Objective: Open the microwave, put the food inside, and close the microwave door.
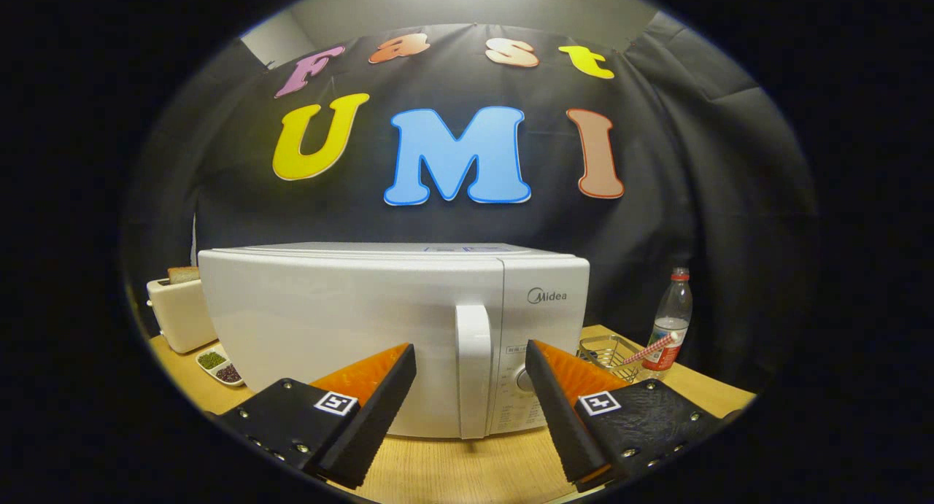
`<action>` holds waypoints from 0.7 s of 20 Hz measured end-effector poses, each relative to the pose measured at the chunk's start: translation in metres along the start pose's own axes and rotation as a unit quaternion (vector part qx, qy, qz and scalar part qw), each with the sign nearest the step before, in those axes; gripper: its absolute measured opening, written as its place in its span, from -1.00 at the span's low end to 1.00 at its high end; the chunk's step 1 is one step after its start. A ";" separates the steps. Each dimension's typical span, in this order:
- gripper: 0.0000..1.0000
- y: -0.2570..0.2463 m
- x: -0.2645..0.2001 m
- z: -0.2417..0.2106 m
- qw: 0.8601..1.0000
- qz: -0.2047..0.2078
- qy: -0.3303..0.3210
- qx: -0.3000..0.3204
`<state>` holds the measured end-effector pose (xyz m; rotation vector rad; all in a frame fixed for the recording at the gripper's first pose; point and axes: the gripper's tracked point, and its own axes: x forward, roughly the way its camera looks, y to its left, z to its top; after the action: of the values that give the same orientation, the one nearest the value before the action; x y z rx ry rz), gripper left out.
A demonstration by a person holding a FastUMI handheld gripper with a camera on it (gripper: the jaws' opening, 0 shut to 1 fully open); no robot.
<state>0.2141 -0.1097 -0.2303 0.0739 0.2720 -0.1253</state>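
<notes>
Spread fingers point(471, 365) frame the tall white plastic door handle point(473, 369) of the closed white microwave point(350, 329) on the wooden worktop point(452, 471), probably lined up to grasp and pull it open.

One microwave point(350, 336), one toaster point(179, 313), one water bottle point(671, 322), one wire basket point(609, 354), one two-compartment dish point(219, 365).

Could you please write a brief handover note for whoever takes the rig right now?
Gripper: open, empty, its fingers either side of the door handle, apparently short of it.
Microwave: on the wooden table, door shut.
Toaster with bread and a dish of beans beside it; wire basket and water bottle on the other side.
Done: nothing yet.
Left: open the door, load food, close.
</notes>
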 end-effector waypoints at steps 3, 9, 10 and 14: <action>0.79 -0.001 0.011 -0.017 1.000 0.010 0.023 0.019; -0.18 -0.003 0.012 -0.017 0.999 0.011 0.023 0.026; -0.34 -0.003 0.009 -0.017 0.999 0.021 0.027 0.042; -0.61 -0.001 0.009 -0.018 0.997 0.033 0.039 0.065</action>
<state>0.2183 -0.1100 -0.2499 0.2164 0.3395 -0.0739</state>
